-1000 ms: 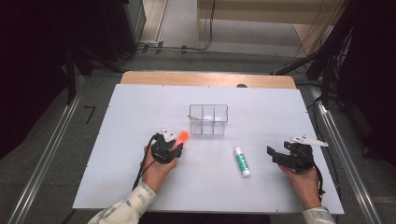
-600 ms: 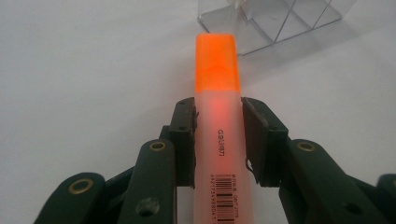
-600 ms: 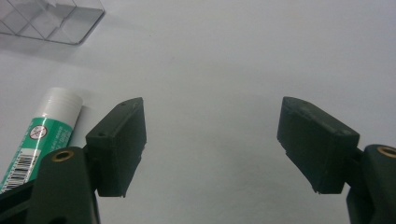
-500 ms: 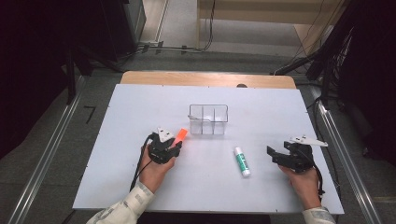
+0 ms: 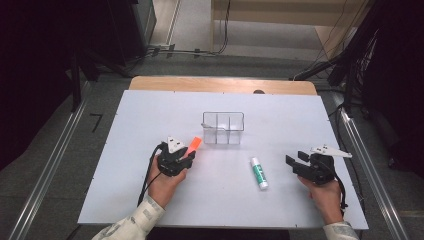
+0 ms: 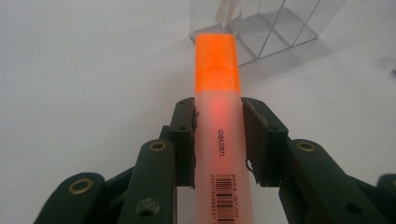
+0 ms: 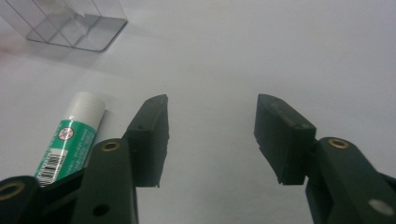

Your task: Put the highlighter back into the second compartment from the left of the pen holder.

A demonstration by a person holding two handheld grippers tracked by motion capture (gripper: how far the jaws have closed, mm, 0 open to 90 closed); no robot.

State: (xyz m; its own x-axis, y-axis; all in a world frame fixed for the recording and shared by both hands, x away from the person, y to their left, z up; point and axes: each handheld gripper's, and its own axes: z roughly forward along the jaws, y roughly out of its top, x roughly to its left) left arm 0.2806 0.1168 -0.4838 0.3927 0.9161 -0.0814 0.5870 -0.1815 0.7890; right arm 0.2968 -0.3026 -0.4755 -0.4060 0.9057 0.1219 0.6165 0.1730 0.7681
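**Orange highlighter in transit toward clear organizer**

Change noted: over the last second the left gripper [image 5: 186, 156] has carried the orange highlighter [image 6: 218, 116] a short way forward, its capped end now nearer the clear three-compartment organizer [image 5: 223, 128]. Judged meaning: the carry is under way; insertion is not yet done, and no compartment holds anything.

Item 1, left gripper: jaws pinched on the highlighter's pale barrel just behind the orange cap, barcode end pointing back toward the hand. The cap points at the organizer's near left corner, not touching it.

Item 2, right gripper [image 7: 210, 135]: jaws spread wide, holding nothing, parked over bare table at the right; unmoved.

Item 3, glue stick [image 5: 259, 172]: green label, white cap, lying flat on the white table [image 5: 125, 200] between the two grippers, nearer the right one's left jaw, untouched.
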